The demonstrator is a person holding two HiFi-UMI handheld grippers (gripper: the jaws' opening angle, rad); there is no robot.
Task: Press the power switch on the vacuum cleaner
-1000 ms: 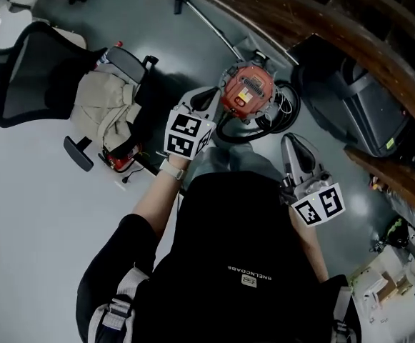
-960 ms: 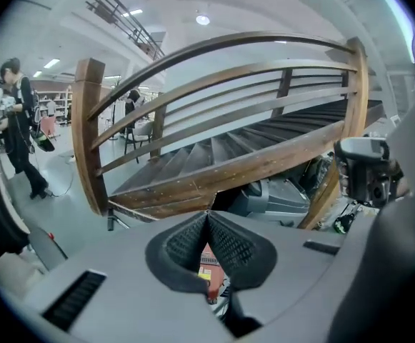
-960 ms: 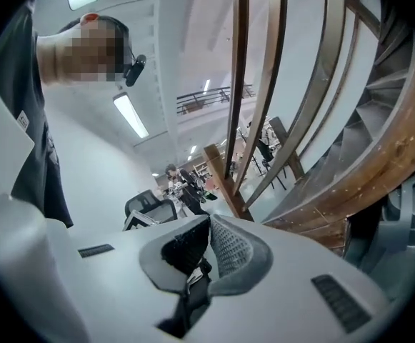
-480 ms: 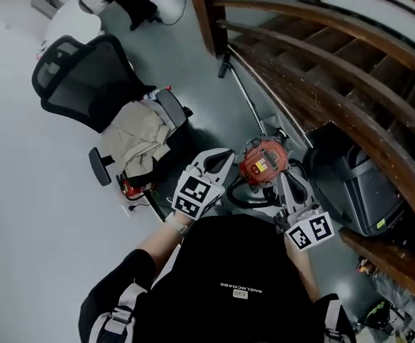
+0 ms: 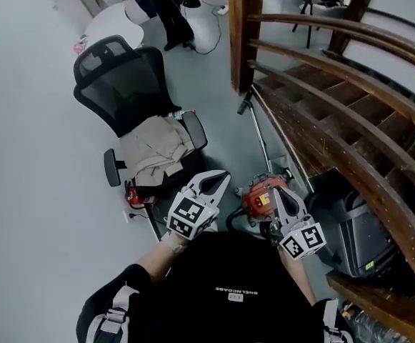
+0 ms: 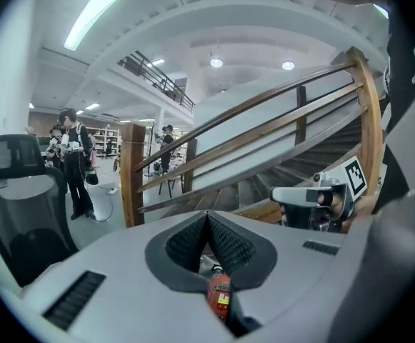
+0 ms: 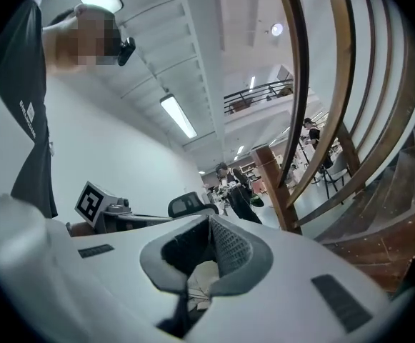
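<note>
My left hand-held gripper (image 5: pixel 214 180) and right hand-held gripper (image 5: pixel 277 200) both have jaws together, holding nothing. The vacuum cleaner (image 5: pixel 257 193) is on the floor between them, nearest the right tips. Switch press looks not yet done.

The vacuum cleaner (image 5: pixel 258 196) is orange-red, the mesh chair (image 5: pixel 118 84) black, the cloth (image 5: pixel 153 148) beige, the railing (image 5: pixel 245 34) brown.
</note>
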